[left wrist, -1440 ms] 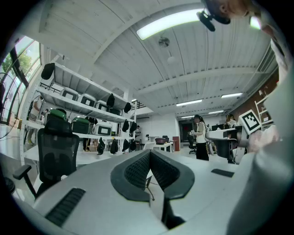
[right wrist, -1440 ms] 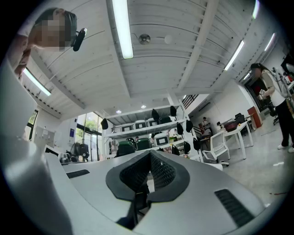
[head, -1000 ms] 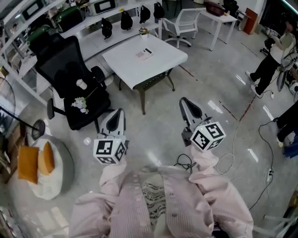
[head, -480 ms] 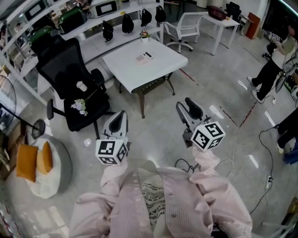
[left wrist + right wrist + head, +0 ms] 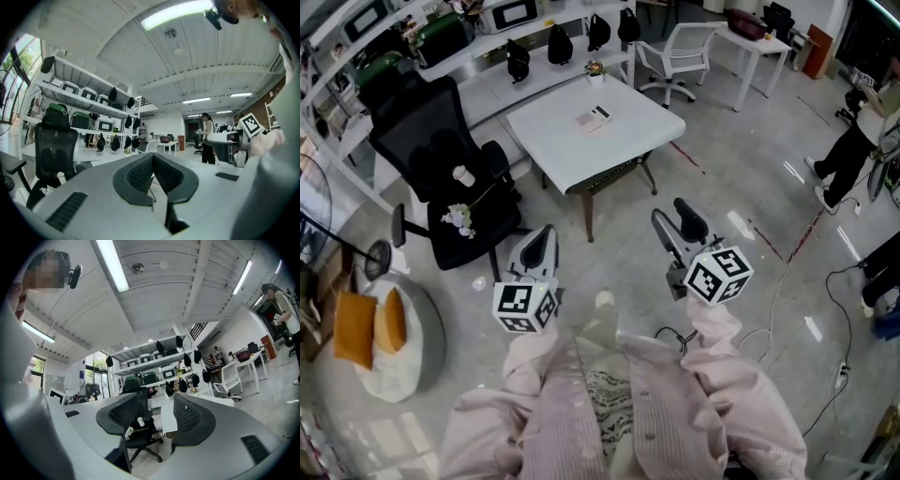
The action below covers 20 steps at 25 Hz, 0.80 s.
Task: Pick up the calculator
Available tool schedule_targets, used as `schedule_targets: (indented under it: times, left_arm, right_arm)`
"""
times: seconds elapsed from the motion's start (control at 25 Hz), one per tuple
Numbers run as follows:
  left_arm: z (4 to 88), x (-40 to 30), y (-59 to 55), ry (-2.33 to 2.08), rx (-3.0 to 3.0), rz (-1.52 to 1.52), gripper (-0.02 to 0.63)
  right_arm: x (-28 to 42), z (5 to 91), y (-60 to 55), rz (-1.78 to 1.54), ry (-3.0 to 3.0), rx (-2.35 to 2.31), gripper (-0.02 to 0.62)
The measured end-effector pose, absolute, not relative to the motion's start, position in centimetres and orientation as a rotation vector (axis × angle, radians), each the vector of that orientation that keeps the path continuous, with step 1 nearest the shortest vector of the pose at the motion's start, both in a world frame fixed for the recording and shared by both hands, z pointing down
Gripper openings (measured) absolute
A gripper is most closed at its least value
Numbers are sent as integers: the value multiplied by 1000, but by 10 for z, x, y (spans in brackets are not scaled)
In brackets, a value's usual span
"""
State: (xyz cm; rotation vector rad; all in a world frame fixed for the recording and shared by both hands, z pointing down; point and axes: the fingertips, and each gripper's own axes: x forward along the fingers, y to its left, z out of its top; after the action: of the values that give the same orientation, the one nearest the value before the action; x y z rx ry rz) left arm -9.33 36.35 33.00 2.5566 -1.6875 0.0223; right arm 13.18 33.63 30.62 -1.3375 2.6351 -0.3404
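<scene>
Approach, I'd say: calculator (image 5: 594, 116) on far worktop (image 5: 637, 131); left tongs (image 5: 538, 239) together, right tongs (image 5: 673, 217) just opening, empty; next, step closer.

No legible text, number or brand anywhere. Only black-white square patterns on marker cube (image 5: 523, 307) of left gripper (image 5: 540, 236) and on that (image 5: 719, 275) of right gripper (image 5: 675, 217). Print on calculator (image 5: 593, 116), on white bench (image 5: 562, 141), too small to read.

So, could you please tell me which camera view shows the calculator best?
The head view: it looks down on the calculator, lying flat on the white table. The left gripper view and the right gripper view look level across the room, nearly edge-on to the table, and I cannot make the calculator out in either.
</scene>
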Motion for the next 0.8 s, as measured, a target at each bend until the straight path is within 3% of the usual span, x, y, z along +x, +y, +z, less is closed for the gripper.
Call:
schedule_targets:
  times: [0.8]
  left_arm:
    - [371,-108,165,-1589,2495,105,0]
  right_arm:
    - [114,357,142,-604,2638,-1358,209]
